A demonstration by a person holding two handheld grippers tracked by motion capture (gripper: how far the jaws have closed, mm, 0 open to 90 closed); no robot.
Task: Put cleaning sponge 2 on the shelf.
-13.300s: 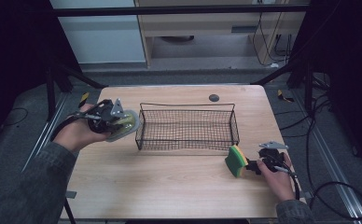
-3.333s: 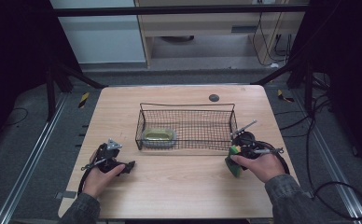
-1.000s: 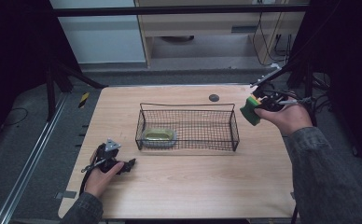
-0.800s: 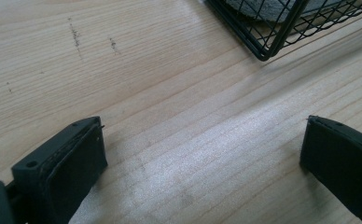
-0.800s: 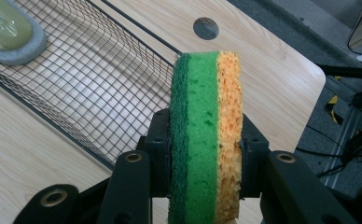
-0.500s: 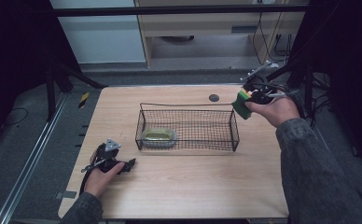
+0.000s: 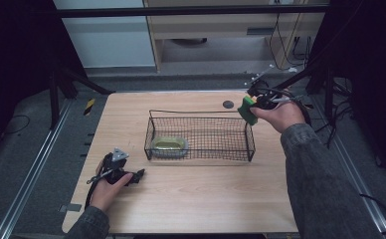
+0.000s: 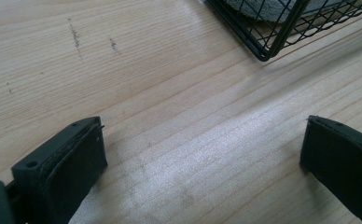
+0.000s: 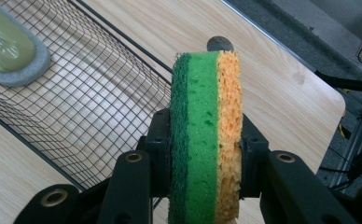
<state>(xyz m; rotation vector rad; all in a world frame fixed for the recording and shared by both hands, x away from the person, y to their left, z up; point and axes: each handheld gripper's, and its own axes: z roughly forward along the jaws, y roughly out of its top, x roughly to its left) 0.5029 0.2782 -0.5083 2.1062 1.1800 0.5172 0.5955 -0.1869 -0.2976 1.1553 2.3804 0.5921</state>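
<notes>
We start with the pale wooden table (image 7: 196, 199), and on its middle the black wire-mesh basket (image 7: 201, 135), rectangular and open at the top. In the basket's left end lies an oval grey-rimmed pad with a yellow-green face (image 7: 169, 145), flat on the mesh floor; thirteen seconds ago our left hand was carrying it above the table, so that half of what looks like a put-away job is done. The bigger change is on our right: a few seconds back the green-and-yellow rectangular sponge (image 9: 206, 135) was low on the near right of the table, and over the last second it has been lifted and swung to the far right corner of the basket. Now the right gripper (image 7: 254, 104) holds it on edge, jaws clamped against its dark green scouring face and its orange-yellow foam face, hanging just above the basket's far right rim, not yet inside. We judge the next step to be a short move inward over the mesh and a release. The left gripper (image 7: 131, 176) has stayed put on the near left of the table, jaws spread wide with nothing between them, just short of the basket's corner. A small dark round disc (image 7: 228, 104) sits on the wood beyond the basket.
</notes>
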